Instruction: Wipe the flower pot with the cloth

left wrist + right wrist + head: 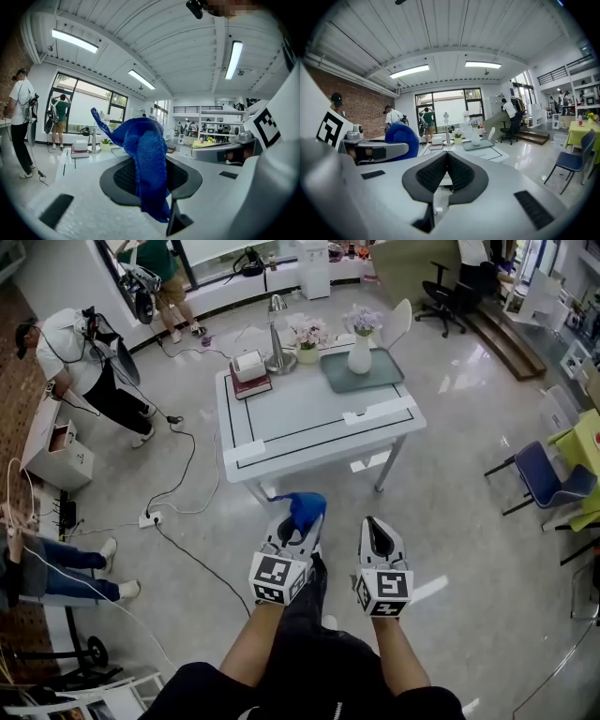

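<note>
Short of the counter (309, 420), left hand-held gripper (294, 529) clamped the blue cloth (306, 506); right hand-held gripper (374, 525) closed, empty. Flower pot (307, 353) stood at counter's far edge: should approach, then steady it while wiping.

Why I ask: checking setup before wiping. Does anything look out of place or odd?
Nothing spilled or tipped: the vase and flower pot stand upright on the table. Only cables trail loose across the floor left of it.
</note>
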Demonstrator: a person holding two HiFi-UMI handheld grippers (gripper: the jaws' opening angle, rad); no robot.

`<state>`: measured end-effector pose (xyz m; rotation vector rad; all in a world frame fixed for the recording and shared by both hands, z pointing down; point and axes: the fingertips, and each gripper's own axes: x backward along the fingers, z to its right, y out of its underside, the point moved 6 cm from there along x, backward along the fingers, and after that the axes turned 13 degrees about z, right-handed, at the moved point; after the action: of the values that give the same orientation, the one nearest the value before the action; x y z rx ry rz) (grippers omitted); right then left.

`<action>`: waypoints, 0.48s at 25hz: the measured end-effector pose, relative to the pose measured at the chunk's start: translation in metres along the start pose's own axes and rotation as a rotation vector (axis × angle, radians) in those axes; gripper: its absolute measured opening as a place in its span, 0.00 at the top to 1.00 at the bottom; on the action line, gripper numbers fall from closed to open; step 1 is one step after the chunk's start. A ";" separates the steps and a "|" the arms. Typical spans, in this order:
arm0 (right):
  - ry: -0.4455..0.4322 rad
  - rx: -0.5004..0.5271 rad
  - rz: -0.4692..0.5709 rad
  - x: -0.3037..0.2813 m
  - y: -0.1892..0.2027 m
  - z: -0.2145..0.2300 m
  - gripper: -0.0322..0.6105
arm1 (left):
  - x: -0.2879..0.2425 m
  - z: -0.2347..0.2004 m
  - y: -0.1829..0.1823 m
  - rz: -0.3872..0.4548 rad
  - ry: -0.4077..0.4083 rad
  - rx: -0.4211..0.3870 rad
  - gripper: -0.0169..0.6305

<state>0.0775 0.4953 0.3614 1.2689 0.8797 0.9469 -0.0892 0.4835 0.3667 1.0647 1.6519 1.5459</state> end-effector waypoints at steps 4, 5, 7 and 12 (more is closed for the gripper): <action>0.003 0.006 -0.013 -0.046 0.003 0.017 0.94 | -0.049 -0.024 0.010 -0.012 0.027 0.016 0.79; 0.008 0.005 -0.019 -0.061 0.004 0.024 0.94 | -0.065 -0.032 0.014 -0.015 0.034 0.022 0.79; 0.021 0.004 -0.033 -0.095 0.004 0.037 0.94 | -0.098 -0.051 0.019 -0.022 0.046 0.039 0.79; 0.042 0.010 -0.056 -0.193 -0.005 0.059 0.94 | -0.181 -0.111 0.021 -0.042 0.069 0.061 0.79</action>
<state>0.0608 0.2945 0.3662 1.2301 0.9489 0.9289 -0.0968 0.2713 0.3853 1.0115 1.7670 1.5293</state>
